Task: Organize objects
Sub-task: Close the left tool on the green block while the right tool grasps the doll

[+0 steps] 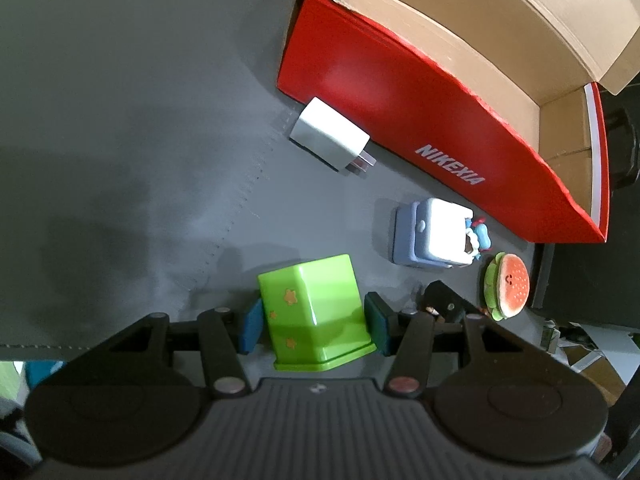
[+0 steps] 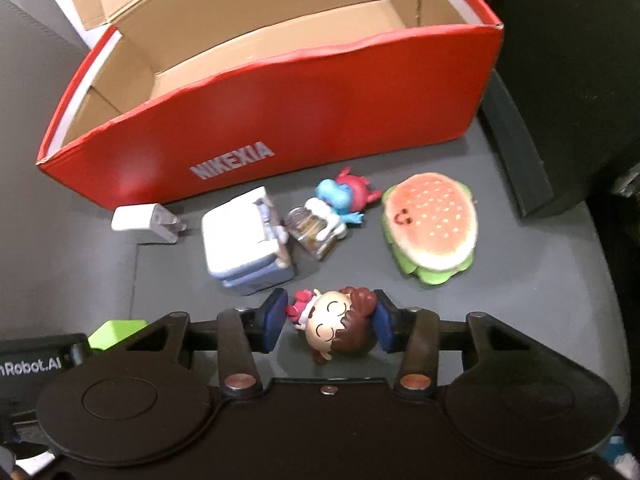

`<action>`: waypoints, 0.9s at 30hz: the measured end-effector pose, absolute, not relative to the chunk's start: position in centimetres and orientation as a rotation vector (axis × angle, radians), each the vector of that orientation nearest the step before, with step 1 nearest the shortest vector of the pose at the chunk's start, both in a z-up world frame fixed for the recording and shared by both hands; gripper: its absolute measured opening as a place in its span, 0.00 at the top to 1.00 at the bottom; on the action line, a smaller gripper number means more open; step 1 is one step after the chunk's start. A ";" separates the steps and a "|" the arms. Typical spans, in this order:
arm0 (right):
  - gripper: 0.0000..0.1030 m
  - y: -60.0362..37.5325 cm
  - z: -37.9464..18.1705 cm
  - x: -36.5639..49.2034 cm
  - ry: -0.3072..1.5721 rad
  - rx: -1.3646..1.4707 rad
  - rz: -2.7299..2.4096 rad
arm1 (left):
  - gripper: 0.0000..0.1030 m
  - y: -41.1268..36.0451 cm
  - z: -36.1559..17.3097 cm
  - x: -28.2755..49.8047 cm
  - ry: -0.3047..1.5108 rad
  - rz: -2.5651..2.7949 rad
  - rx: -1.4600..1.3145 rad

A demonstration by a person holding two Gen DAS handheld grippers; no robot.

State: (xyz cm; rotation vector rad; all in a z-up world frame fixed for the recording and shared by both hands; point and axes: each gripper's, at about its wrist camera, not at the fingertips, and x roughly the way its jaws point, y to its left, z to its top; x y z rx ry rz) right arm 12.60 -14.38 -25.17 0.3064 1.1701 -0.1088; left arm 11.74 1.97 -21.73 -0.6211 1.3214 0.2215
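So the left gripper has its blue pads squeezed on the one green cube-shaped container at bottom center of its view, while the right gripper is pinching the single brown-haired doll head low in its frame. The one red shoebox sits open across the top of both views, its long axis running left-right as the right wrist sees it, straight ahead and closer to the right gripper, so that hand probably drops first. Waiting in front of the box: one white charger, one blue-white block toy, one blue-red figure, one burger plush.
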 end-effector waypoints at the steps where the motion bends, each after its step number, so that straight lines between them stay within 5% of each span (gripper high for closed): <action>1: 0.57 -14.4 -25.2 12.5 1.171 0.309 -0.101 | 0.49 2.0 -21.6 11.7 1.319 0.222 -0.615; 27: 0.57 -16.0 -20.2 12.6 1.059 0.354 0.030 | 0.49 1.4 -16.3 12.4 1.181 0.119 -0.336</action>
